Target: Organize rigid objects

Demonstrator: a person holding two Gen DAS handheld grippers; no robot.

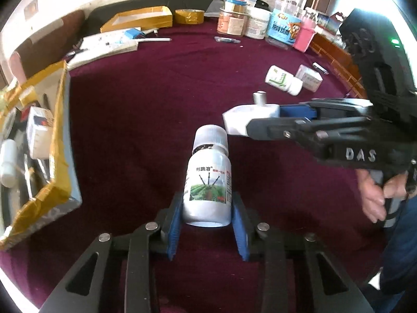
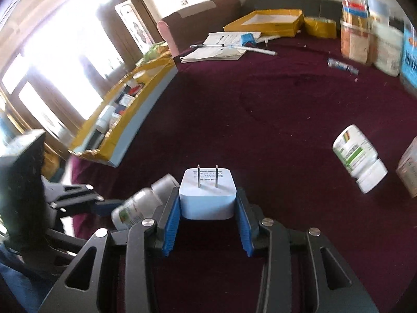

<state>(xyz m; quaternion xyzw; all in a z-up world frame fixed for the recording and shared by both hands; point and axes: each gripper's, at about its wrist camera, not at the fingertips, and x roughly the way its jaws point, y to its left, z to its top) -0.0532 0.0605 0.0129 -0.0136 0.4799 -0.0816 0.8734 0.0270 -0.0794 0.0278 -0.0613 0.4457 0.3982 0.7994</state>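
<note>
On the maroon tablecloth (image 1: 135,120), a white bottle (image 1: 207,182) with a field picture on its label lies with its cap pointing away. My left gripper (image 1: 207,200) is shut on the bottle's lower body, blue pads (image 1: 174,216) pressing both sides. My right gripper (image 2: 207,193) is shut on a white two-pin plug adapter (image 2: 207,198), pins pointing forward. In the left wrist view the right gripper (image 1: 260,122) hovers just beyond the bottle cap, still holding the adapter (image 1: 250,117). The right wrist view shows the bottle (image 2: 135,208) low on the left, partly hidden.
A yellow-taped open box (image 1: 60,140) (image 2: 135,99) with several small items stands at the left. A green-labelled white bottle (image 1: 282,79) (image 2: 357,156) and a small carton (image 1: 310,77) lie to the right. Jars (image 1: 260,23), papers (image 1: 104,47) and a tape roll (image 1: 189,16) line the back.
</note>
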